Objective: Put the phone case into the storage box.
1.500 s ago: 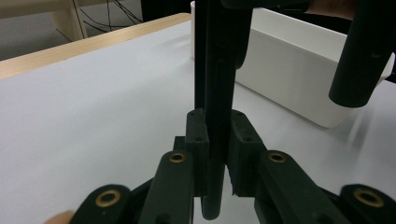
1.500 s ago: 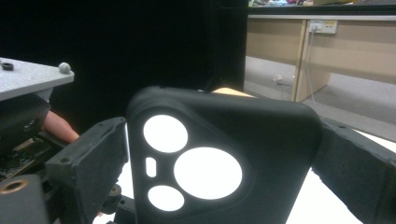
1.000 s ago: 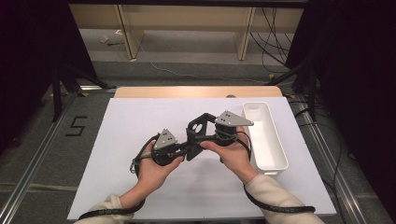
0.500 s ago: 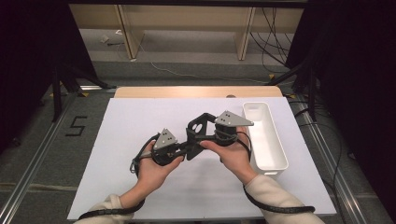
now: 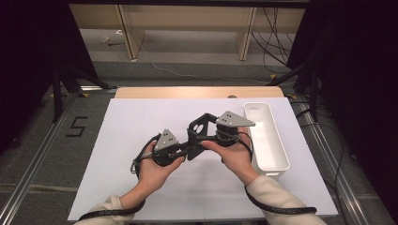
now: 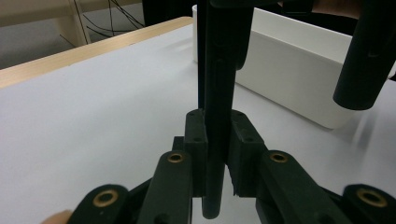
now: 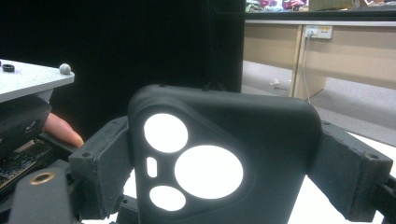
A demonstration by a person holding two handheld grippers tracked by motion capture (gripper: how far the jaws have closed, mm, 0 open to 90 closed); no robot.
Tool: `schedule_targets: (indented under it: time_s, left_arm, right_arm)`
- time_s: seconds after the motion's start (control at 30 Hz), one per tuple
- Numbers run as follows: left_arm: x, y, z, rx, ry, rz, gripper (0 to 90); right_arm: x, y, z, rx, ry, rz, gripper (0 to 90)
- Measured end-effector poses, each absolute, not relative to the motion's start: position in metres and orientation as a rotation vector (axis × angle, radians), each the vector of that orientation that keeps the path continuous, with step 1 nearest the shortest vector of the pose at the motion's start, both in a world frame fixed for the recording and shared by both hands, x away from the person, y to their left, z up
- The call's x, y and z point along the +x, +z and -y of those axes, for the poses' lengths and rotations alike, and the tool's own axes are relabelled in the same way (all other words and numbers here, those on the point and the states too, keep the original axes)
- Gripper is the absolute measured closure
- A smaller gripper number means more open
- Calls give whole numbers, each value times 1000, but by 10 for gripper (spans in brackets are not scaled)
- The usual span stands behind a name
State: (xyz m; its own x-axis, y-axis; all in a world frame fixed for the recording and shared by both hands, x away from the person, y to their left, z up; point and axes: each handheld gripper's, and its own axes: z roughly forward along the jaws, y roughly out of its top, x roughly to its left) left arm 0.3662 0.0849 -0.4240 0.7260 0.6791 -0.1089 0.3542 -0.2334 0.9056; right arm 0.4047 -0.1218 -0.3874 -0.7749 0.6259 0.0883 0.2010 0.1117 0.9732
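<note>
Holding the black phone case (image 5: 199, 132) between both grippers above the middle of the white desk (image 5: 122, 140), you risk it twisting loose if your hands drift apart, since each grips only an edge. Your left gripper (image 6: 215, 149) is pinched nearly shut on the case's thin wall; your right gripper (image 7: 224, 172) stands wide, its pads clamping the case across its width, with the white bin (image 5: 267, 136) at three o'clock.
</note>
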Motion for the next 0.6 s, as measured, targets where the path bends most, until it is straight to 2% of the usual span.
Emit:
schedule_targets:
  time_s: [0.13, 0.33, 0.43, 0.6]
  left_arm:
    - [366, -423, -85, 1840, 382, -795, 775]
    - [367, -423, -87, 1844, 388, -767, 674]
    - [366, -422, -87, 1850, 387, -732, 558]
    - [364, -422, -88, 1877, 404, -694, 231]
  right_arm:
    - [404, -387, 122, 808, 1708, -2054, 151]
    - [404, -387, 122, 801, 1714, -2056, 151]
    - [404, -386, 123, 800, 1710, -2051, 151]
    - [405, -385, 126, 804, 1707, -2043, 152]
